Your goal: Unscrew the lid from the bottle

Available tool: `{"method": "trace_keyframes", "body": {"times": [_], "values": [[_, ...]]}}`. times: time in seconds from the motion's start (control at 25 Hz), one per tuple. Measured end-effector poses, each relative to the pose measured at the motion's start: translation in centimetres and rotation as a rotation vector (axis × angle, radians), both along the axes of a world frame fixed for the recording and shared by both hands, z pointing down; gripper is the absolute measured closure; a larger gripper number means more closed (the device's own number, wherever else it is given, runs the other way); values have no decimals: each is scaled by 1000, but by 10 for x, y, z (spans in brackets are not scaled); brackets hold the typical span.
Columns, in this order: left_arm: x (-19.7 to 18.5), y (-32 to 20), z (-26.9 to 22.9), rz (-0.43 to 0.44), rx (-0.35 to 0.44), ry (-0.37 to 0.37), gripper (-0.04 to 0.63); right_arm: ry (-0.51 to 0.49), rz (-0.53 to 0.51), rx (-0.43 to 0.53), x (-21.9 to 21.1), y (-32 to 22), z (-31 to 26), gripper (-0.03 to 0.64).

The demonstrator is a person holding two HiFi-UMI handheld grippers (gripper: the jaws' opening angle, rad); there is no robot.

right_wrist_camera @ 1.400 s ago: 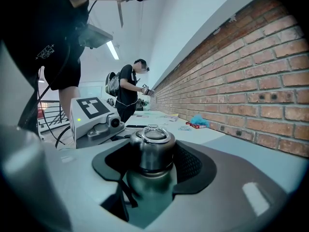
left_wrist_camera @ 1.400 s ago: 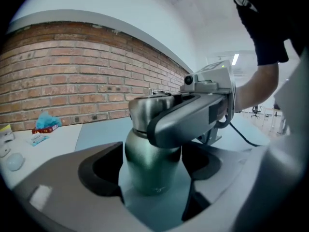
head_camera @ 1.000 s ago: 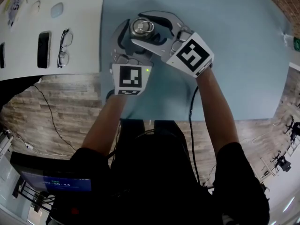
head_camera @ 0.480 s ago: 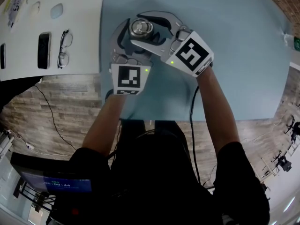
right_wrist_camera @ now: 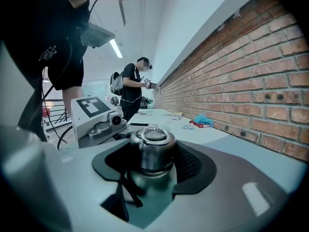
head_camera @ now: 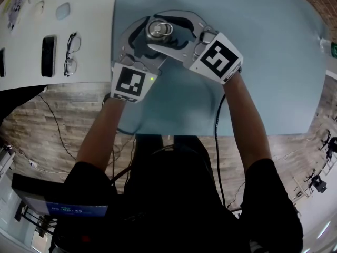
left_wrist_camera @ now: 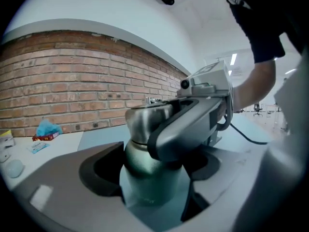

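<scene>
Steel lid (right_wrist_camera: pixel 152 146), round, ring-topped, clamped in right claw (right_wrist_camera: pixel 153 170); left claw (left_wrist_camera: pixel 152 175) clamps smooth green bottle (left_wrist_camera: pixel 145 192).

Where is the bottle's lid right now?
In the head view, upper centre over the blue table, the lid tops the bottle, between the fingers of the right gripper.

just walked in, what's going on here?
A person is working on a metal bottle that stands on the light blue table, using two handheld grippers. The left gripper is clamped around the bottle's body. The right gripper reaches across above it and is closed on the lid. The lid is on the bottle, not yet off, so the unscrewing looks set up or under way, not finished.
</scene>
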State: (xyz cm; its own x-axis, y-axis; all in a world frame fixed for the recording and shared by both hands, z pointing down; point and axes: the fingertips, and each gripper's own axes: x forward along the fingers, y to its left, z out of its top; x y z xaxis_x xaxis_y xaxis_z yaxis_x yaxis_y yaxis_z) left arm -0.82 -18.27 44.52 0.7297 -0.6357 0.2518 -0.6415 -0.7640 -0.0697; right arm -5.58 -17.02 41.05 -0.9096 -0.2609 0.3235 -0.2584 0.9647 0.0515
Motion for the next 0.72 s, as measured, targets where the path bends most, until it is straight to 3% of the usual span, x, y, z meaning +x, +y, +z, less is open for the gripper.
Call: {"method": "trace_keyframes", "body": {"times": [0.32,0.72], "values": [[3,3,-2,163,7,9,235,4,-30,6,1,1,-1,357],[3,4,-1,150,0,2,230,-19,-9,-1,4,1,-2,331]]}}
